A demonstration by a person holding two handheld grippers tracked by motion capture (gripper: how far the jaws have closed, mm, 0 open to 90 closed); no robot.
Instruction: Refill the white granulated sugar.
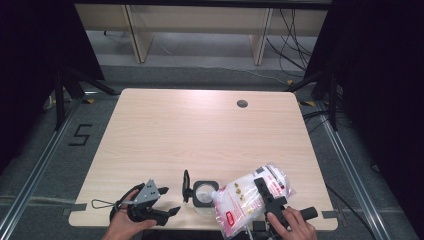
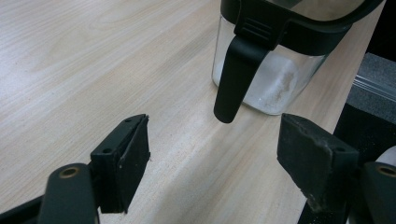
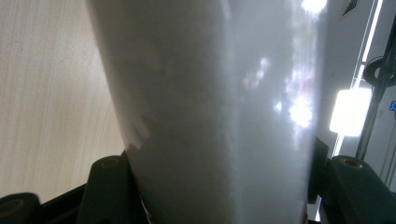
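Note:
A square glass jar with a black rim stands near the table's front edge, its black lid flipped up on the left side. In the left gripper view the jar holds a little white powder, and a black latch hangs down its side. My left gripper lies left of the jar, open and empty. My right gripper is shut on a clear bag of white powder, tilted with one corner over the jar's mouth. The bag sits between the jaws of my right gripper.
The light wooden table has a round cable hole at the back right. The jar stands close to the front edge. Dark tripod legs and cables lie on the floor around the table.

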